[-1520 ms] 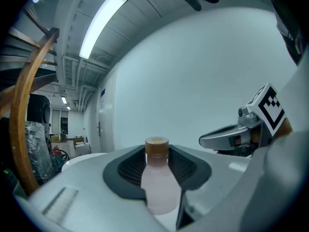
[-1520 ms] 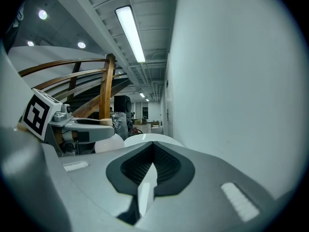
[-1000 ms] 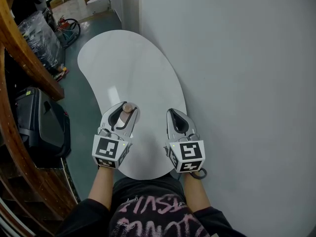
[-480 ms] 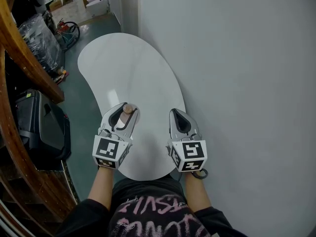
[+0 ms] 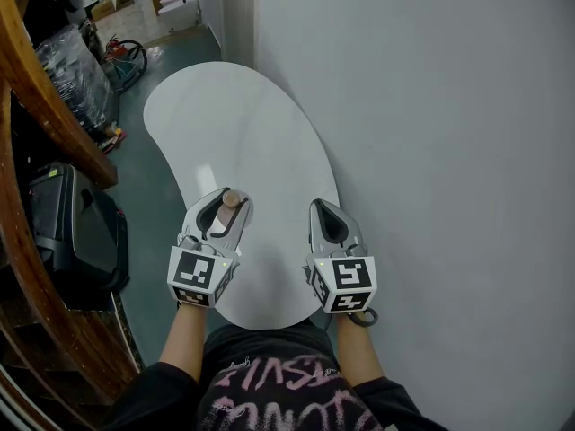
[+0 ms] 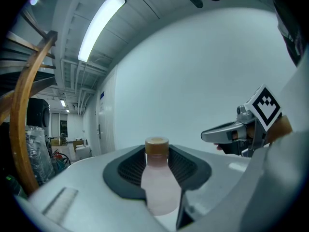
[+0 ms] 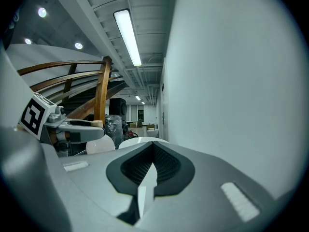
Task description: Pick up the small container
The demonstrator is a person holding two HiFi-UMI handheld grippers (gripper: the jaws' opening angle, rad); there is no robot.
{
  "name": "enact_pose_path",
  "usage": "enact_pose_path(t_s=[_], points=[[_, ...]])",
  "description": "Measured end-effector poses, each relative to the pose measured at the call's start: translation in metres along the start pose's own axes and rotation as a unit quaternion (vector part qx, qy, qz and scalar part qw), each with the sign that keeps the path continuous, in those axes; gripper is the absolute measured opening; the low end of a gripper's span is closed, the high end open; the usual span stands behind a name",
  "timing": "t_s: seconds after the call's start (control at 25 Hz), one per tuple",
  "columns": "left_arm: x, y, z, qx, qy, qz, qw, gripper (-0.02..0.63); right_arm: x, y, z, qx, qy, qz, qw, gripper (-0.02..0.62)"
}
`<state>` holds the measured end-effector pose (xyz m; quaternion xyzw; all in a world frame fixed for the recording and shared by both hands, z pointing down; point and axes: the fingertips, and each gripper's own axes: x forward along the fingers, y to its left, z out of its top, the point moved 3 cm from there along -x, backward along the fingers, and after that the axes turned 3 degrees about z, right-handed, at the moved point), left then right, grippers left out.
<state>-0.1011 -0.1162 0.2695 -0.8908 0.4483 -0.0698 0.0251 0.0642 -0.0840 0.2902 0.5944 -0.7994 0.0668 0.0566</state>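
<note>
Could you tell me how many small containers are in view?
1. The small container is clamped in the left gripper, over the white table; the right gripper is shut and empty.

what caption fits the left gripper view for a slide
Left gripper shut on a small pale bottle, right gripper alongside before a white wall.

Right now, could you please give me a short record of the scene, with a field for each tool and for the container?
surface: white curved table beside a grey wall
left tool: shut on the small container
small container: pale bottle with a tan cap, upright between the jaws
right tool: jaws together, nothing between them
container clear of the table: cannot tell
</note>
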Motion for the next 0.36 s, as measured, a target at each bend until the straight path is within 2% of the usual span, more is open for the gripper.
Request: enact_pose_path(t_s=[0.36], points=[[-0.0017, 0.008, -0.0061, 0.006, -0.008, 0.001, 0.9999, 0.14, 0.0047, 0.0029, 0.0007, -0.003, -0.003, -0.001, 1.0, 0.009]])
